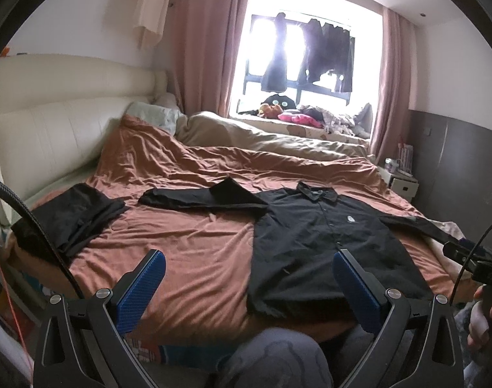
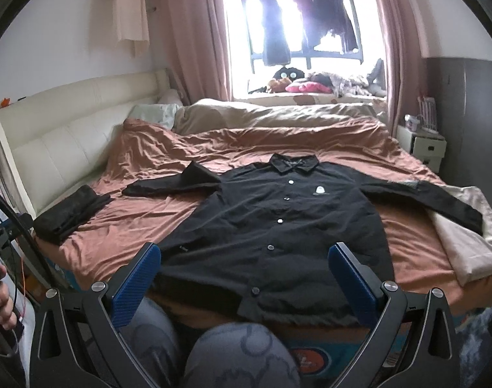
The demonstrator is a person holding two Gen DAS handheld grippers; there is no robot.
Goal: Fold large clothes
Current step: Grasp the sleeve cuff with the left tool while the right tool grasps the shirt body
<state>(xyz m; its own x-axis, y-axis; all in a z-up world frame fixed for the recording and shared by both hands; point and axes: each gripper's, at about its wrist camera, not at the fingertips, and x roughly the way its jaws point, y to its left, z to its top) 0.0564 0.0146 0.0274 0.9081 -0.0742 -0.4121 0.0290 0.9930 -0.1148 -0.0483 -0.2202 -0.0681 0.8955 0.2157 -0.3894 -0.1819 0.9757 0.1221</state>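
Shirt (image 2: 278, 236) lies flat, unfolded on bed (image 2: 132, 226); both grippers (image 1: 249, 265) (image 2: 244, 255) released, empty; next, grasp a sleeve.

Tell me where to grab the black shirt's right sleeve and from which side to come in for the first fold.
Pinch the cuff end of the right sleeve with the right gripper, coming from the bed's right edge. That sleeve of the black shirt lies stretched out straight and flat, its cuff resting near the edge on the beige blanket, so the free end probably lifts easily and can swing across the chest.
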